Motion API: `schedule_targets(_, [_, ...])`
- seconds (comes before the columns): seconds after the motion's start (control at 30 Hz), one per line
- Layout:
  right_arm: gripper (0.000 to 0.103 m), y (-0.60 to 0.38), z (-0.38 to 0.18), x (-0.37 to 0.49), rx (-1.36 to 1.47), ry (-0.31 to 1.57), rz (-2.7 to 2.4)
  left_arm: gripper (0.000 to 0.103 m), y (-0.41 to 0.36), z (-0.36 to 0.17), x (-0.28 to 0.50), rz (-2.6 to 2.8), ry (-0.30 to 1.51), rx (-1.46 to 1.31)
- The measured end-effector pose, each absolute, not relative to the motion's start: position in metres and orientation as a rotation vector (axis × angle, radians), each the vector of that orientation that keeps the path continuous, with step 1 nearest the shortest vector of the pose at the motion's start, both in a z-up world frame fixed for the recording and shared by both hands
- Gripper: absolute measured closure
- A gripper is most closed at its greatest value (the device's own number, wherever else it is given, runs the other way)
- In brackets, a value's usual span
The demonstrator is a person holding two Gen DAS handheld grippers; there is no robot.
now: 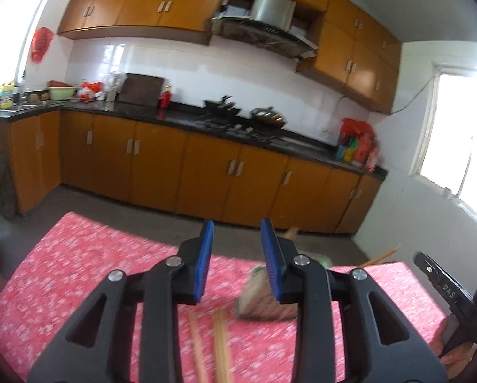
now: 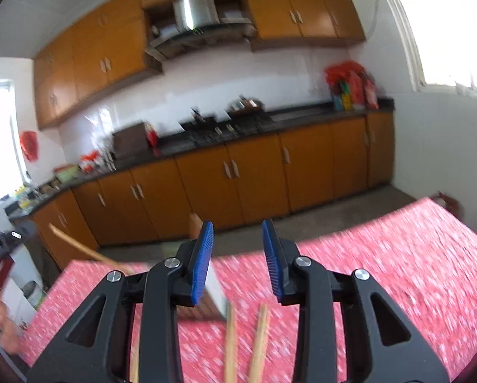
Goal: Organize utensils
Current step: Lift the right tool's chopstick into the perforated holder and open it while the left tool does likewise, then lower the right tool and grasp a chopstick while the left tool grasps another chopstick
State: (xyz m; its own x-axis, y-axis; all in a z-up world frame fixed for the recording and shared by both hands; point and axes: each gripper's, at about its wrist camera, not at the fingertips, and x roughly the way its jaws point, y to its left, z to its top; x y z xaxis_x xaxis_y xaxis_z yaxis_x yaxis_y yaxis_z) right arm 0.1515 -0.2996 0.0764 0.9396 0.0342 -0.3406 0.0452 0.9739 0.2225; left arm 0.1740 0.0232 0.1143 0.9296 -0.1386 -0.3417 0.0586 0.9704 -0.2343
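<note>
The left gripper (image 1: 237, 257) fills the bottom of its frame, its blue pads (image 1: 203, 261) partly open with nothing between them. Below and just under the jaws, in the lower middle of the frame, lie chopsticks (image 1: 220, 344) on the red cloth (image 1: 78, 271); their long axis runs roughly up the frame, in line with the fingers. A blurred box (image 1: 260, 300), perhaps a holder, sits to the lower right of centre, partly behind the right pad, with more sticks (image 1: 382, 257) poking up at the right edge.

The right gripper (image 2: 238, 258) stands the same way in its own view: jaws partly open, empty. Two chopsticks (image 2: 244, 341) lie below the jaws at bottom centre, also running lengthwise up the frame, slightly splayed. The box (image 2: 217, 290) shows just left of centre behind the left pad, and one stick (image 2: 78, 249) slants out of it at the left.

Each hand has its own pair lying beneath and slightly short of its fingertips, so neither is clearly nearer. As I judge it, the sticks lie along the fingers rather than across them, so a grasp calls for tipping down over the near ends. Both views are blurred, so exact contact cannot be told.
</note>
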Motion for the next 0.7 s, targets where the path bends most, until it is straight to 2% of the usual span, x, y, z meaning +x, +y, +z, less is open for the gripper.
schedule_targets(0.2, [0.071, -0.311, -0.013, 0.157, 0.264, 0.619, -0.038, 0.070, 0.048, 0.045, 0.165, 0.026, 0.530, -0.154])
schedule_targets(0.27, [0.078, -0.307, -0.039, 0.158, 0.272, 0.699, -0.021, 0.070, 0.055, 0.018, 0.163, 0.047, 0.597, -0.146])
schedule_targets(0.33, [0.081, -0.301, -0.060, 0.160, 0.273, 0.763, 0.003, 0.070, 0.060, -0.002, 0.161, 0.057, 0.650, -0.148])
schedule_targets(0.5, [0.082, -0.287, -0.087, 0.161, 0.246, 0.839, 0.022, 0.070, 0.057, -0.041, 0.154, 0.058, 0.740, -0.150])
schedule_targets(0.7, [0.082, -0.278, -0.102, 0.158, 0.216, 0.863, 0.041, 0.070, 0.048, -0.054, 0.154, 0.030, 0.776, -0.141])
